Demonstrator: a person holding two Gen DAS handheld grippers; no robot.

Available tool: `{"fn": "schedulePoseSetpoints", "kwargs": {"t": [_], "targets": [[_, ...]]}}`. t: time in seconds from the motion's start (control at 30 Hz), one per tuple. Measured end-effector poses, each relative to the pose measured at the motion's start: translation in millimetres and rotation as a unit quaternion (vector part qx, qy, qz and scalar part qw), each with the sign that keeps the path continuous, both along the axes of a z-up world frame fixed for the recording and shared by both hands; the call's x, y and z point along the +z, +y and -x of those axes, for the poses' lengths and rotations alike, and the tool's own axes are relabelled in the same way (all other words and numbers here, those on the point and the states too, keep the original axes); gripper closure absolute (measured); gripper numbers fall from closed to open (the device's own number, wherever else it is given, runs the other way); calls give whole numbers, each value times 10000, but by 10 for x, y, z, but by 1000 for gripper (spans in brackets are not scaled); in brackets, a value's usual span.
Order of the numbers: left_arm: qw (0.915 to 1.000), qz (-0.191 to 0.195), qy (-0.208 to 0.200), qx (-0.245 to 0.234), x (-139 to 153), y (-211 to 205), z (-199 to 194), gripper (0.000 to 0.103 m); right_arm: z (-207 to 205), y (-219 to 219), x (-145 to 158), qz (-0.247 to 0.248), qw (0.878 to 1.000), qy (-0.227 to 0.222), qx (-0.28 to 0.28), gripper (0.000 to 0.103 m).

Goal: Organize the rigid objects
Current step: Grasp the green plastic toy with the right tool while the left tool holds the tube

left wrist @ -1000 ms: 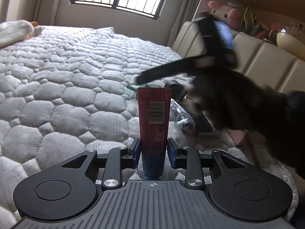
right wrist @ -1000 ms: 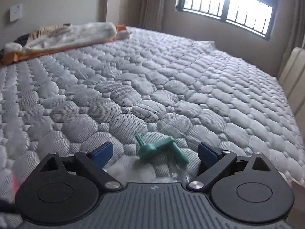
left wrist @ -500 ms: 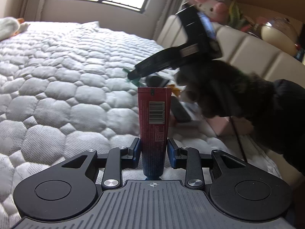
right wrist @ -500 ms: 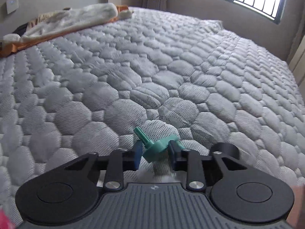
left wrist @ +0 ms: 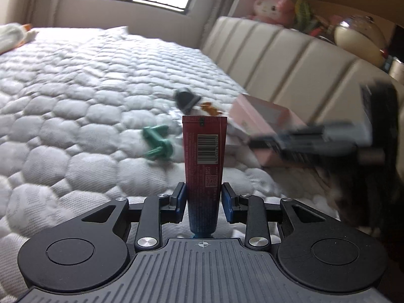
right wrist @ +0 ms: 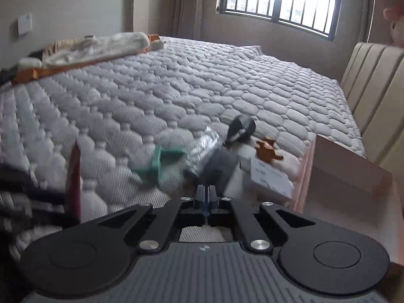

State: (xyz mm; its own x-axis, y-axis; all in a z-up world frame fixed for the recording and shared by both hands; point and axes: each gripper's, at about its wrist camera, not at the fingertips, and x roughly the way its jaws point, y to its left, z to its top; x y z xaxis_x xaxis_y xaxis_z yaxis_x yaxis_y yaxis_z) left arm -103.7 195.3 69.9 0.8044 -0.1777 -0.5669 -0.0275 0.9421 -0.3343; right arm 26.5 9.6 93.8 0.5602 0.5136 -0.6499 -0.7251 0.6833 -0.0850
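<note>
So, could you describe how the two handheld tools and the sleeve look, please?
Both look alike. The left tool has a ribbed grey body, two round black side discs, black linkage bars with silver screws, and blue pads on black fingers. The right tool has the same build, with a thin blue strip between its fingers. A dark, fuzzy sleeve appears beside it, blurred.

a home bedroom: quilted mattress [right wrist: 176,96], padded headboard [left wrist: 290,58], plush toy [left wrist: 271,7], barred window [right wrist: 277,2]

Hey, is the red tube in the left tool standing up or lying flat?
Upright. The red tube stands on end between the left tool's blue pads, its crimped end topmost, well clear of the quilted bed.
</note>
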Motion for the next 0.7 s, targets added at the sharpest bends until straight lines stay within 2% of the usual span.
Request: {"fn": "schedulePoseSetpoints", "kwargs": {"t": [0.1, 0.17, 0.23, 0.3, 0.33, 0.43, 0.53, 0.7], "targets": [[9992, -43, 100, 391, 9, 168, 44, 70, 83, 33, -112, 17, 10000, 57, 33, 80], [9982, -84, 128, 575, 38, 263, 87, 70, 82, 147, -141, -124, 9998, 154, 101, 76], [9976, -110, 123, 669, 56, 353, 123, 70, 51, 324, -144, -281, 9993, 204, 152, 68], [9974, -86, 89, 714, 67, 416, 154, 70, -4, 540, -146, -428, 9987, 158, 204, 45], [9973, -56, 68, 735, 63, 453, 169, 70, -38, 656, -157, -471, 9986, 93, 239, 38], [9969, 54, 15, 789, 42, 558, 170, 70, -195, 1006, -252, -430, 9986, -22, 299, 38], [9963, 118, 56, 845, -3, 647, 130, 70, -401, 1264, -404, -331, 9990, 111, 293, 39], [9967, 181, 120, 778, -88, 733, 13, 70, -707, 1444, -664, -4, 9989, 437, 145, 38]]}}
